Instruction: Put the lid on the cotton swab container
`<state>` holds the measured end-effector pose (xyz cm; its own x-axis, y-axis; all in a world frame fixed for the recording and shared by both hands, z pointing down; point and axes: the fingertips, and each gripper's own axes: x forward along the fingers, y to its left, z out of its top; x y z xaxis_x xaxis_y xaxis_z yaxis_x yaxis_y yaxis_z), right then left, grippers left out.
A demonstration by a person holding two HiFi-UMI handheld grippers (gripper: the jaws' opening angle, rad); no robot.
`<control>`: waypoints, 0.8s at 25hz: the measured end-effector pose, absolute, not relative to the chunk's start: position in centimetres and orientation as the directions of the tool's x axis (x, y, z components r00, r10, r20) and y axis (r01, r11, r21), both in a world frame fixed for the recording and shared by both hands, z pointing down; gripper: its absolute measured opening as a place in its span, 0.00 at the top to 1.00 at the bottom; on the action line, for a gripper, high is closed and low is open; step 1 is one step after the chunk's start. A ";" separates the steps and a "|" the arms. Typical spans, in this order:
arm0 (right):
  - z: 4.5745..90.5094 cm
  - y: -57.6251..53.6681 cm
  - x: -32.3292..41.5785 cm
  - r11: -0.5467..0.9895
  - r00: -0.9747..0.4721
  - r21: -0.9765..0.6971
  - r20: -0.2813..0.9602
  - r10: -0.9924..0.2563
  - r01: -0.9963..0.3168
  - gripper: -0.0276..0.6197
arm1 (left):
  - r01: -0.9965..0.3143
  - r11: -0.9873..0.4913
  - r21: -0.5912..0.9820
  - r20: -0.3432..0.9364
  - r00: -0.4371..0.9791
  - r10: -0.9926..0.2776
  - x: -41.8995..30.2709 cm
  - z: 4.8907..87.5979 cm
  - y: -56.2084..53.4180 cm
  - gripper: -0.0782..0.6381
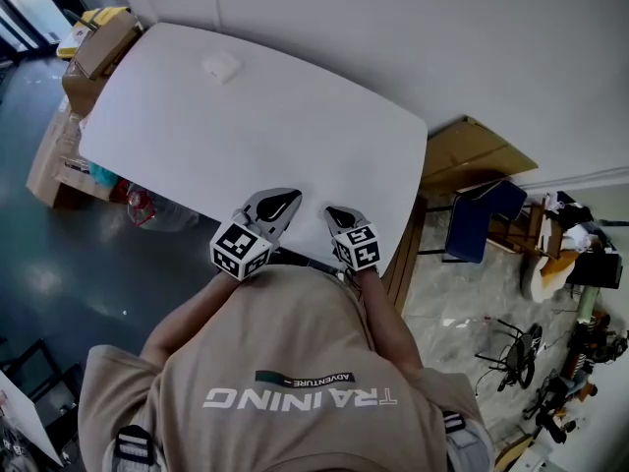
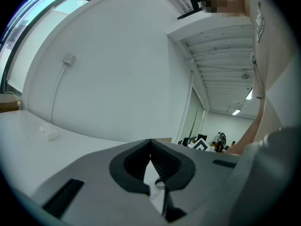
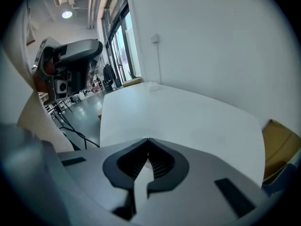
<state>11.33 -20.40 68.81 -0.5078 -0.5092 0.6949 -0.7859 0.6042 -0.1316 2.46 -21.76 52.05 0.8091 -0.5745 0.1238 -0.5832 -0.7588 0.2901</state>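
Note:
A small white boxy object (image 1: pixel 221 65) lies alone at the far left of the white table (image 1: pixel 295 136); it is too small to tell whether it is the container or its lid. It also shows in the left gripper view (image 2: pixel 48 133) and, far off, in the right gripper view (image 3: pixel 153 85). My left gripper (image 1: pixel 285 203) and right gripper (image 1: pixel 336 214) hover side by side over the table's near edge, well short of that object. Both sets of jaws meet at the tips, left gripper (image 2: pixel 150 142) and right gripper (image 3: pixel 148 141), with nothing held.
Cardboard boxes (image 1: pixel 98 47) stand off the table's far left corner, and clear bottles (image 1: pixel 147 209) lie below its left edge. A blue chair (image 1: pixel 482 219) and a brown board (image 1: pixel 472 150) sit to the right. A white wall (image 1: pixel 393 28) backs the table.

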 end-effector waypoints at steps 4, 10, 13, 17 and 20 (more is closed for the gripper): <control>68.7 -20.4 11.5 0.598 -0.507 -0.141 0.699 -0.504 -0.789 0.93 | -0.591 -0.751 0.296 0.123 0.803 -0.583 1.9 51.9 -21.6 0.87; 69.3 -20.2 11.2 0.622 -0.481 -0.116 0.746 -0.460 -0.774 0.93 | -0.593 -0.745 0.305 0.115 0.800 -0.589 1.2 52.0 -21.8 0.87; 69.5 -20.2 11.1 0.623 -0.465 -0.102 0.760 -0.454 -0.775 0.93 | -0.589 -0.749 0.305 0.107 0.802 -0.587 1.1 51.9 -21.9 0.87; 69.5 -20.2 11.1 0.615 -0.462 -0.103 0.759 -0.460 -0.782 0.93 | -0.581 -0.753 0.308 0.104 0.808 -0.580 1.1 52.0 -22.1 0.87; 69.5 -20.2 10.9 0.607 -0.457 -0.094 0.750 -0.478 -0.789 0.93 | -0.571 -0.758 0.315 0.106 0.815 -0.570 1.0 52.2 -22.1 0.87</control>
<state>10.87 -20.15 69.55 -0.4572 -0.4775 0.7503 -0.7890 0.6071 -0.0944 1.00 -22.11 52.24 0.8147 -0.5702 0.1056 -0.5714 -0.7580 0.3145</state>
